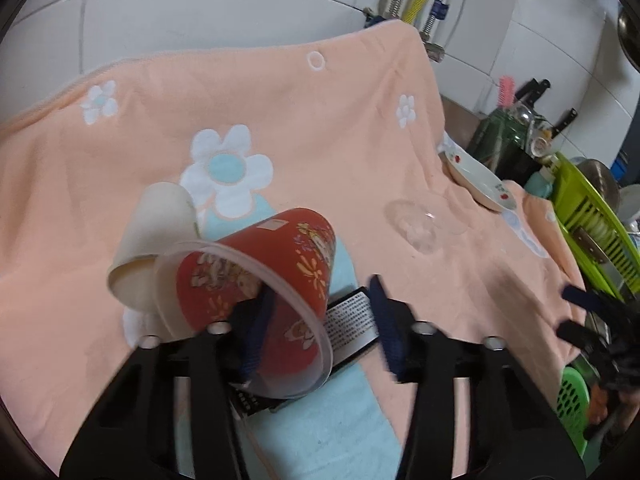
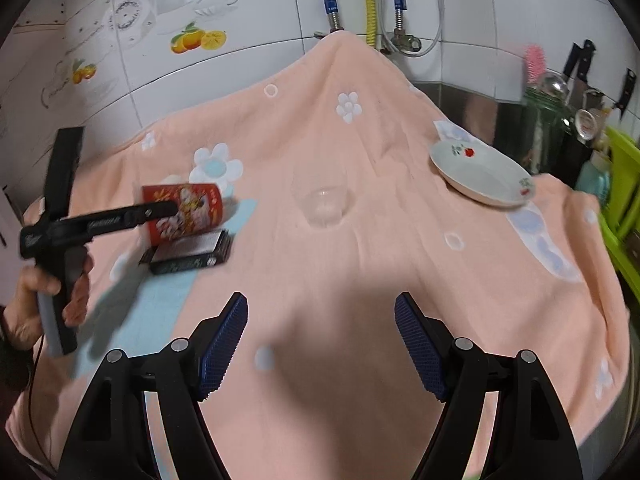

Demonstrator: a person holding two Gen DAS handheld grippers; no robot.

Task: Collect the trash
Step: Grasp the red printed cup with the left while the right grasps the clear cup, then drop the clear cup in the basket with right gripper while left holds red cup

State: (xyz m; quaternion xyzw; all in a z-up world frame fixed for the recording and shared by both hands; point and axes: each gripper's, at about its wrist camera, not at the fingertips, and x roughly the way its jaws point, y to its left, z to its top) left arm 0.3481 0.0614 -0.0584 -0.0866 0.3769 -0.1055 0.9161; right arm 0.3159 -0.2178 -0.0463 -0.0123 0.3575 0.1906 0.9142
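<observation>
Left gripper spread around red cup rim; right gripper released, idle. Clench rim wall before lifting.

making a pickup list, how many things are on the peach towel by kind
Paper cups: 2, a red printed cup with the left gripper at its rim, and a cream cup beside it.
Clear plastic cups: 1.
Black flat packets: 1.
Plates: 1, a white floral plate.
Total: 5 things on the towel.
</observation>
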